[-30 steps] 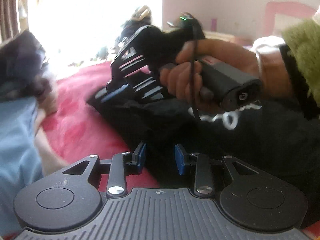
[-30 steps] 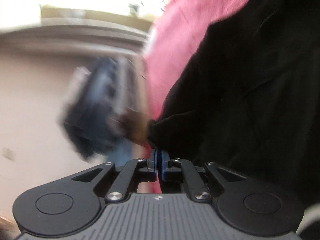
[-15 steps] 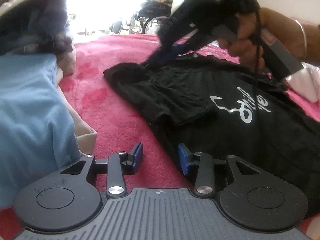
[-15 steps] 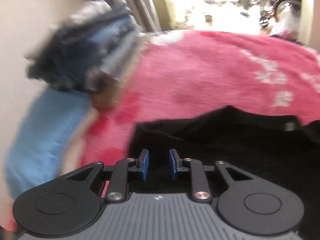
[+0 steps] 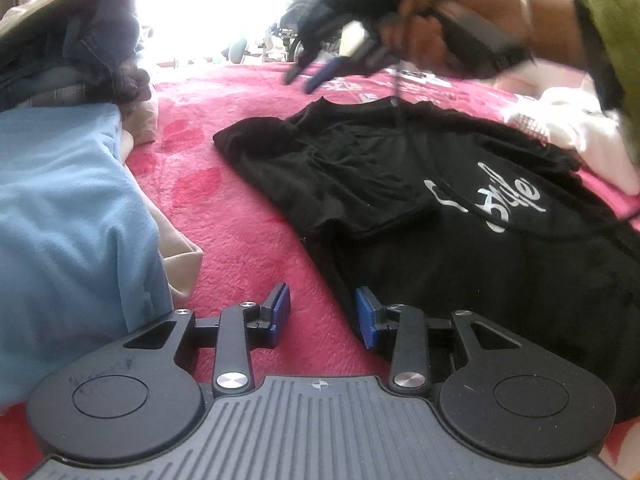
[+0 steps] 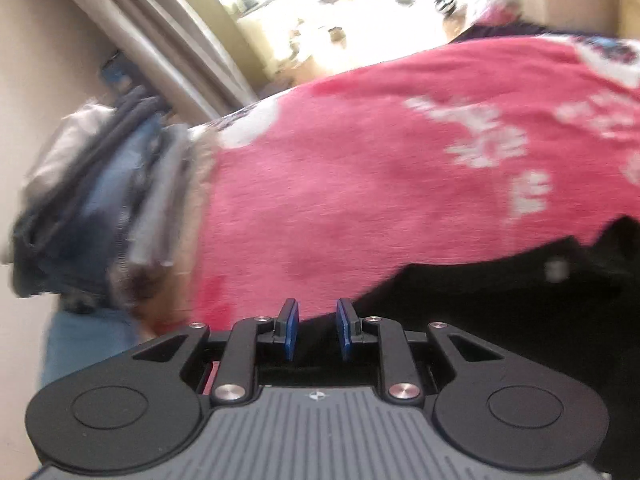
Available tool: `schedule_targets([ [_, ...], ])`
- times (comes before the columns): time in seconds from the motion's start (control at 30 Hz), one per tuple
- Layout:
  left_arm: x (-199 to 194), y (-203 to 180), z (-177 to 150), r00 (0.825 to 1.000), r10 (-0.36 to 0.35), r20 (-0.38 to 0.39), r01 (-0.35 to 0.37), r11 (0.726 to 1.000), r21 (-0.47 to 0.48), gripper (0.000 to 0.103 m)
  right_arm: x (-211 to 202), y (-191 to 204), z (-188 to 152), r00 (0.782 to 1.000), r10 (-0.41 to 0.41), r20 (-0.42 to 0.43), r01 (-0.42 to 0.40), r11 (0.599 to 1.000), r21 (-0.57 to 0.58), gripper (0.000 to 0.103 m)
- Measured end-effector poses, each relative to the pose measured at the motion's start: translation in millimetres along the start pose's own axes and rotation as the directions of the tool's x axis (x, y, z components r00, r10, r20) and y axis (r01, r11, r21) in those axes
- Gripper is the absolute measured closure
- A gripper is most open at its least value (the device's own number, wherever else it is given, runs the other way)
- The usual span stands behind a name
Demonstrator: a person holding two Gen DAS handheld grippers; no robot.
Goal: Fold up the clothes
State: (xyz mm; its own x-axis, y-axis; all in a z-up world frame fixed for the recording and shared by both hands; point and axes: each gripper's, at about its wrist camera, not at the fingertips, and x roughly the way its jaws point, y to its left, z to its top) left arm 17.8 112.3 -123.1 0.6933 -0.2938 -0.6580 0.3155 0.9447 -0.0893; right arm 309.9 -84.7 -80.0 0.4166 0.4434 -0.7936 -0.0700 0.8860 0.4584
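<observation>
One black T-shirt (image 5: 400,184); two hand-held grippers: left (image 5: 322,318), right (image 6: 317,330); one red blanket (image 5: 240,216).

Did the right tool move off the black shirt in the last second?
Yes. The right tool has let go of the black shirt, opened, and lifted up and away above the red blanket.

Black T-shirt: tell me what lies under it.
The black T-shirt lies spread on the pink blanket, which shows on its left and far sides. Its right edge meets white cloth. Whatever lies beneath the shirt's middle is covered.
</observation>
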Motion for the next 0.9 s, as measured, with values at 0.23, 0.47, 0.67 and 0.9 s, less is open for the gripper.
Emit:
schedule_targets([
  [0.23,-3,1,-4,1.000,0.001,-0.008,-0.001,1.000,0.024,0.066,67,5,3,0.988,-0.123,-0.090,0.122,0.992,-0.026,0.089],
  [0.47,-11,3,-9,1.000,0.007,-0.015,-0.007,1.000,0.016,0.066,-3,7,12,0.976,-0.193,0.098,0.205,0.970,-0.130,0.084],
  [0.67,-23,4,-13,0.999,0.022,-0.029,-0.021,0.999,0.042,0.066,-152,-9,-21,0.931,-0.318,0.182,0.357,0.897,-0.262,0.084],
  [0.9,-49,9,-8,0.996,0.075,-0.038,-0.072,0.995,0.074,0.061,-302,-147,-81,0.799,-0.500,0.333,0.486,0.864,0.133,0.061],
])
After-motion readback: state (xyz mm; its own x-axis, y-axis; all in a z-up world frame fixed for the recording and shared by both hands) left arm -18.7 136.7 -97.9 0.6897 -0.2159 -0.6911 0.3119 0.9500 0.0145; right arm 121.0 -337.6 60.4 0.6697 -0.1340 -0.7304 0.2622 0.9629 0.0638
